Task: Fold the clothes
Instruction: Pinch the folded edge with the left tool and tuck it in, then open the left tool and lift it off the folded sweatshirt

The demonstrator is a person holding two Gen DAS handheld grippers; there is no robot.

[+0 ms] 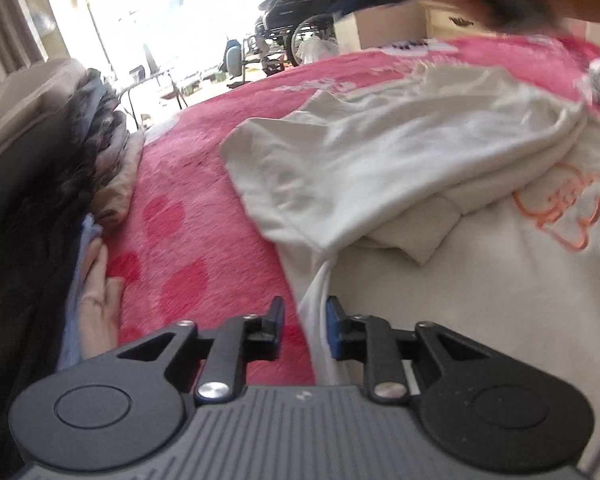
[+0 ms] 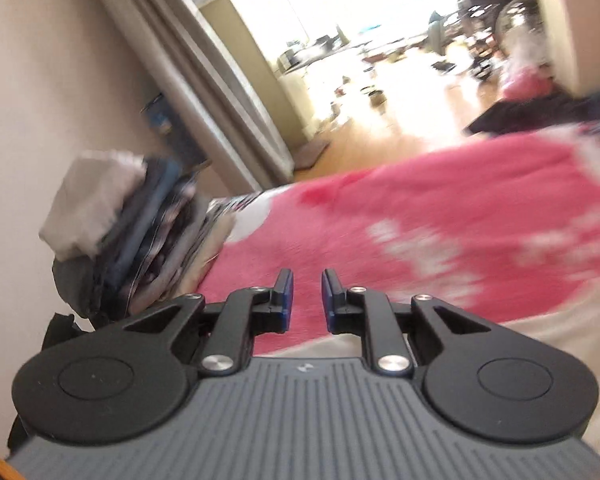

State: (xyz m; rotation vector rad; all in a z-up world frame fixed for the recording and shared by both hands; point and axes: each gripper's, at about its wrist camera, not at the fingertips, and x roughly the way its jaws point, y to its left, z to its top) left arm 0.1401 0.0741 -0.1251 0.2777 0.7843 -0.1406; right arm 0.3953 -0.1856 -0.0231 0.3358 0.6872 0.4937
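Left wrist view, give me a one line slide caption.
Left gripper open at the edge of a white T-shirt partly folded on a pink blanket, clothes pile alongside.

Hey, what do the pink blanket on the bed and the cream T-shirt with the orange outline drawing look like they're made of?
Pink blanket: probably plush fleece; its surface looks fuzzy and matte, with darker red spots sunk softly into the pile. Cream T-shirt: likely thin cotton jersey; it is smooth and matte and drapes in soft folds with a stitched sleeve hem. Its orange outline drawing looks printed, though blur leaves that open.
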